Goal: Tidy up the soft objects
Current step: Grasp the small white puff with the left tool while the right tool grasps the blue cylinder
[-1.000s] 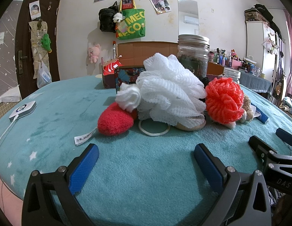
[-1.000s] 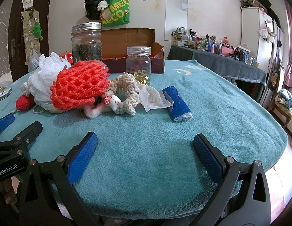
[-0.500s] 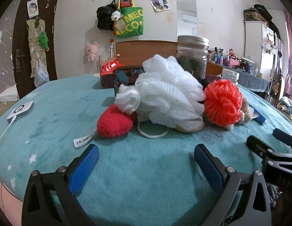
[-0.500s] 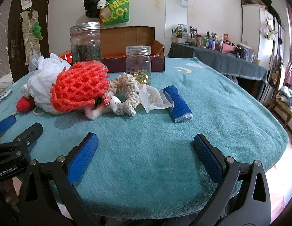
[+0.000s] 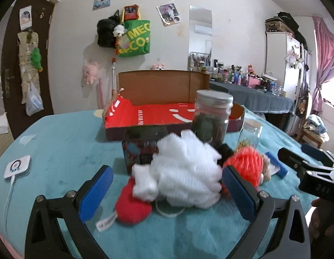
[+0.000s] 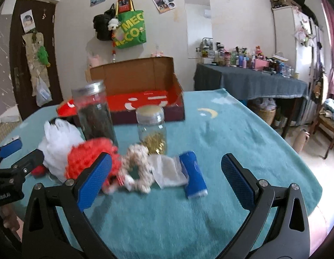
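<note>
I've lifted both grippers, so the open box point(image 5: 167, 108) now shows at twelve o'clock. My left gripper point(image 5: 167, 191) and right gripper point(image 6: 165, 183) gape empty. I'm approaching; next, close on the white pouf point(image 5: 184, 179).

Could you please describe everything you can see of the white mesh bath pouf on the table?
The white mesh bath pouf is a fluffy ball of bunched netting, blurred in both views. It rests on the teal table cover, in front of the tall dark-filled jar. A red plush piece lies against one side and an orange-red mesh pouf against the other. A white cord loop shows beneath it. Neither gripper touches it.
</note>
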Tool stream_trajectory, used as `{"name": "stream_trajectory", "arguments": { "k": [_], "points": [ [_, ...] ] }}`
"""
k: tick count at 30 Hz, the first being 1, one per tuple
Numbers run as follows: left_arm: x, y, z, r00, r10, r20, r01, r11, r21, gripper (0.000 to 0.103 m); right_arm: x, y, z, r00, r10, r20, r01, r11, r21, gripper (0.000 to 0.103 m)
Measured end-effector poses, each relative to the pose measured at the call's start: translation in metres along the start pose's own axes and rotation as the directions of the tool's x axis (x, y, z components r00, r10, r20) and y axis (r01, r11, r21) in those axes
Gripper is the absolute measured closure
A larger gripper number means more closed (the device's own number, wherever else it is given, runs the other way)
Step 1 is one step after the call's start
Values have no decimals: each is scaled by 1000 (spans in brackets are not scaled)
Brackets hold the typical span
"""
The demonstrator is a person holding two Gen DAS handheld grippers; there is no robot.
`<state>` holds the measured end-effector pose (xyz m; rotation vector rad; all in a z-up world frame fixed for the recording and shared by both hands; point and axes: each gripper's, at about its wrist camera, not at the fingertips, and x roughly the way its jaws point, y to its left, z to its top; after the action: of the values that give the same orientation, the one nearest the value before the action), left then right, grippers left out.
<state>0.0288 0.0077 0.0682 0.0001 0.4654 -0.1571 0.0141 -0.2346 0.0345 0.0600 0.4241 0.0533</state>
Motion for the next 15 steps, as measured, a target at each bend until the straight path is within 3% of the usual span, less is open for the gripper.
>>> {"name": "stream_trajectory", "arguments": {
  "k": [4, 8, 15],
  "points": [
    [11, 1, 12, 998, -37, -41, 38, 999, 15, 0, 13, -1, 12, 998, 54, -37, -54, 999, -6, 0],
    [19, 12, 19, 994, -57, -95, 56, 998, -13, 0, 30, -11, 18, 994, 49, -97, -48, 999, 21, 0],
    [20, 38, 18, 983, -3, -183, 2, 1000, -5, 0, 46, -38, 15, 981, 20, -191, -7, 998, 69, 0]
  ]
}}
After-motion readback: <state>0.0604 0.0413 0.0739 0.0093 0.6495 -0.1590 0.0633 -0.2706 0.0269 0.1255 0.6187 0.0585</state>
